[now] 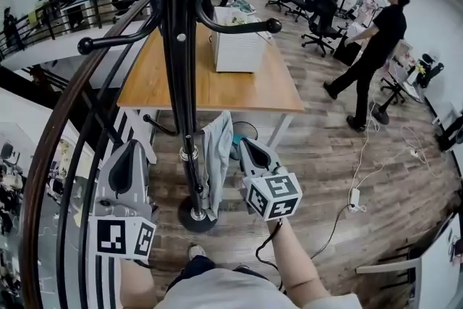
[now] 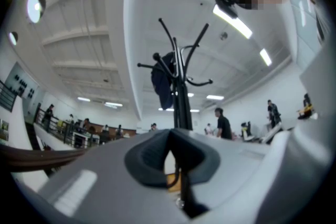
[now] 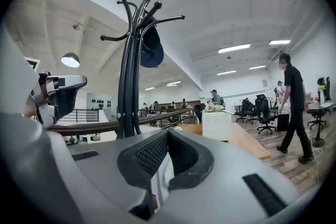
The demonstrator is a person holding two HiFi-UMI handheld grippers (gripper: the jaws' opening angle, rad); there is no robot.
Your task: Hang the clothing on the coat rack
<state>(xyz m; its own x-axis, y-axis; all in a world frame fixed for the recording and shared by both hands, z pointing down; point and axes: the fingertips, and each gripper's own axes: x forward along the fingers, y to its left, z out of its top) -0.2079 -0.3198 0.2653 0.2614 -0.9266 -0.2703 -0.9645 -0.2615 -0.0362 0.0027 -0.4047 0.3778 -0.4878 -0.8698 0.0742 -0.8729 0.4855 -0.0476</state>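
**Head view.** Coat rack: black pole, rising ahead of and between both sets of jaws. Its round base is seen on the plank floor, and its upper hooks are cut off by the top edge. Pale blue-grey garment: found just left of the right gripper, hard against the pole. Its long axis runs along the pole, with the lower end near the base. Left gripper: held to the left of the pole, apart from the garment. Each cube is faced with black-and-white square markers. Wooden counter: lies beyond the jaws and carries a white box.

**Left gripper view.** Left gripper: jaws clenched, nothing grasped. The coat rack is seen straight ahead of the jaws, with a dark blue item hung high on it. Its form is hard to make out.

**Right gripper view.** Right gripper: jaws clenched on a strip of pale cloth, the garment; the rest of it is hidden below the jaws. The coat rack is up and to the left of the jaws.
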